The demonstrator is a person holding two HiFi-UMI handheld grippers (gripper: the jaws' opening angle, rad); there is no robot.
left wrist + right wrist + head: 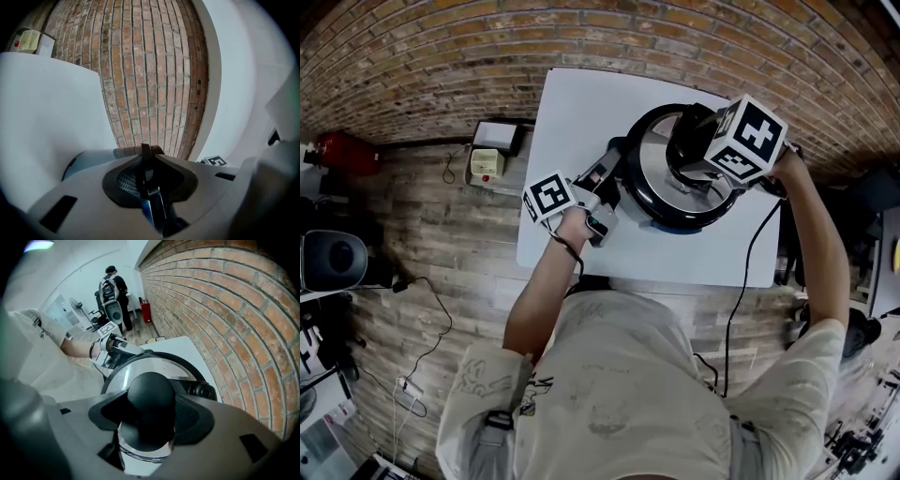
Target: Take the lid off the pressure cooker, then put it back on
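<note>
Jaws of right gripper (150,417) gripped black knob (151,392) on lid (136,371). Lid sat on pressure cooker (649,204) on white surface (572,122). Jaws of left gripper (149,155) pinched thin side handle (153,207).

Steep overhead head view, close right gripper view, lid (649,156) in common

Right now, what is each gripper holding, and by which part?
The right gripper grips the lid by its black knob; left gripper grips the cooker by its side handle.

Brick wall (487,56), wooden floor (459,248), white table (572,122).
</note>
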